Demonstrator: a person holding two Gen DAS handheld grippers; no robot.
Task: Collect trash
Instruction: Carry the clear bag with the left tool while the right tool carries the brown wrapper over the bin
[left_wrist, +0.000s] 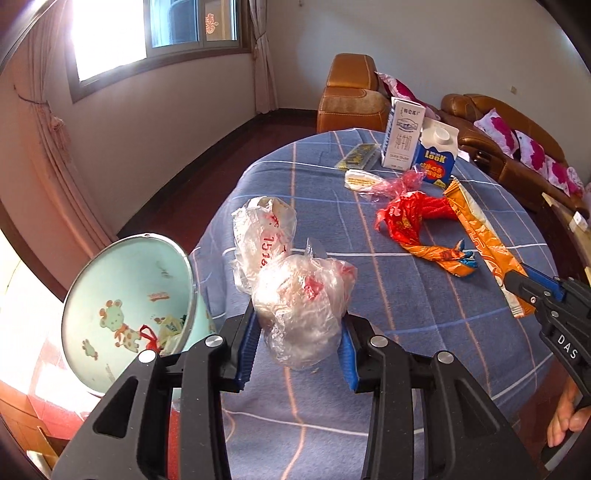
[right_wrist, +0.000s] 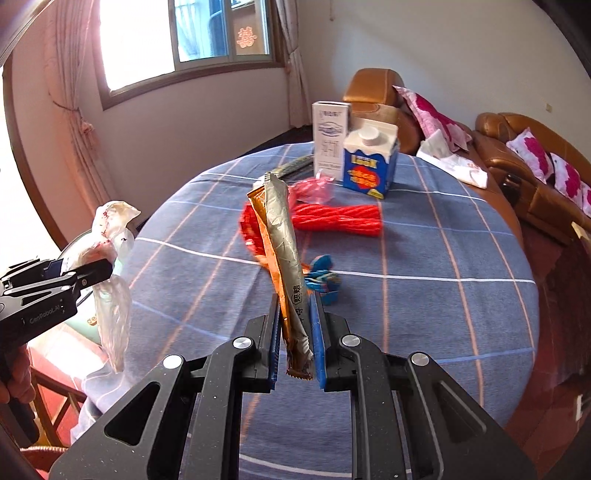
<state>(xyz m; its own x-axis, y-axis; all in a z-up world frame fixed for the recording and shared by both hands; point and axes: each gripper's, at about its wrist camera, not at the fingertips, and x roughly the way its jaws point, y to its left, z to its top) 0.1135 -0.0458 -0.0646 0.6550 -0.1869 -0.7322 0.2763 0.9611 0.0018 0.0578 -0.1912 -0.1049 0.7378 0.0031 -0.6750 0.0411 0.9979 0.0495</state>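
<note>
Crumpled clear plastic bag (left_wrist: 301, 306) held off table; long orange/silver wrapper (right_wrist: 286, 266) gripped at btm end, angled up.

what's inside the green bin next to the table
In the left wrist view, the green bin holds a few scraps at the bottom: something red and some pale wrapper pieces. The left gripper frame covers the lowest part, so anything deeper cannot be seen.

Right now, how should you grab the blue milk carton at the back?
Probably grip the blue carton across its flat side walls, below the sloped top and white cap, coming from the near side. It stands upright, with the tall white box close on its left.
</note>
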